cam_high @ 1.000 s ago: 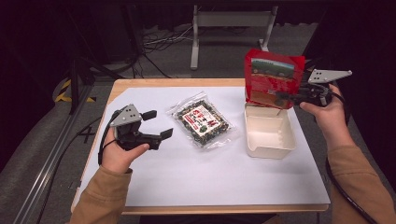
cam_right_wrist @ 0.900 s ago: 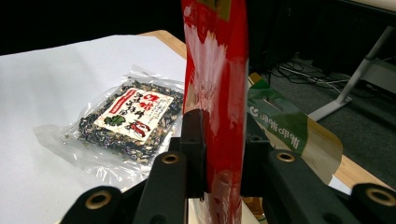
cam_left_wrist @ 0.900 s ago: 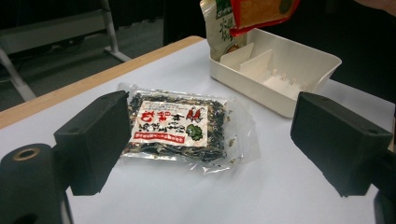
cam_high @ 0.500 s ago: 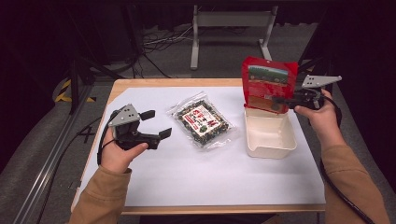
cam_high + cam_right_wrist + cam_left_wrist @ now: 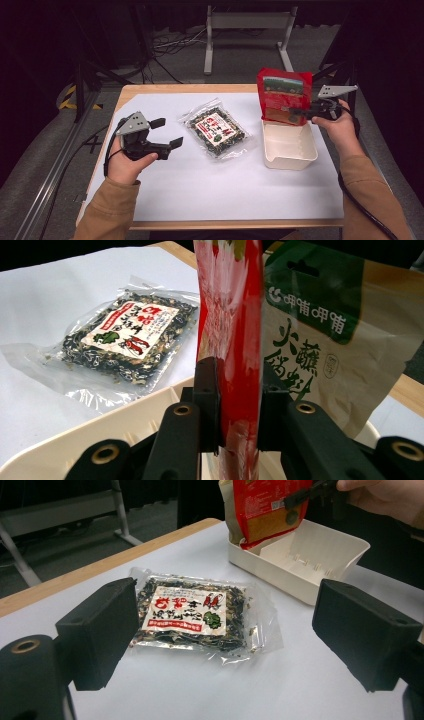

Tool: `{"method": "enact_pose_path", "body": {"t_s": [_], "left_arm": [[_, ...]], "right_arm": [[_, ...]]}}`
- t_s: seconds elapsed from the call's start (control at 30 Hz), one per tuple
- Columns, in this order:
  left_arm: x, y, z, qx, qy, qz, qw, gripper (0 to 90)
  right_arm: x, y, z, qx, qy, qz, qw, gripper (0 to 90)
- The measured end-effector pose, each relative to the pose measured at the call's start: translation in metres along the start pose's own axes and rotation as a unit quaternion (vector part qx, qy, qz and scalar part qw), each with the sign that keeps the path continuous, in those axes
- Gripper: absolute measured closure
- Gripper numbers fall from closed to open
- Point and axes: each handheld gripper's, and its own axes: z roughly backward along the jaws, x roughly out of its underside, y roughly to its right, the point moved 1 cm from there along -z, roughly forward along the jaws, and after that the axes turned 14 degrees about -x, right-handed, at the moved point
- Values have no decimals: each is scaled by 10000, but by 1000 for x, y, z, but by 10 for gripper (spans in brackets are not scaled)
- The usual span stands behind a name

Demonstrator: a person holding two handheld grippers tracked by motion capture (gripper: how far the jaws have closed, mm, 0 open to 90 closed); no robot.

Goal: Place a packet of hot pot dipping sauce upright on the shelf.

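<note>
The red pouch [image 5: 283, 96] hangs upright over the far end of the cream tray [image 5: 290, 156], its lower edge inside the tray's rim, clamped between the fingers of the right gripper [image 5: 296, 113]. The counter [image 5: 220, 195] carries a white sheet, on which the tray sits at the right. The clear seaweed packet [image 5: 216, 131] lies flat just left of the tray. The left gripper [image 5: 167, 133] hovers left of the packet, fingers apart, holding nothing.

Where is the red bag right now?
In the high view the red bag is at the table's right side, clamped upright in the right gripper above the white tray.
</note>
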Motion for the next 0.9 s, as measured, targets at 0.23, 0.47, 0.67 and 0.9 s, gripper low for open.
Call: {"method": "enact_pose_path", "body": {"t_s": [0.23, 0.47, 0.67, 0.9], "left_arm": [[1, 0, -1, 0, -28, -23, 10000, 122], [1, -1, -2, 10, -39, -24, 10000, 122], [1, -2, -1, -5, -27, 23, 10000, 122], [2, -2, -1, 4, -27, 26, 10000, 122]], "right_arm": [[3, 5, -3, 87, -14, 61, 9999, 756], [8, 9, -4, 142, 32, 71, 9999, 755], [13, 10, -7, 161, -77, 107, 9998, 755], [18, 12, -13, 222, -154, 69, 9996, 749]]}}
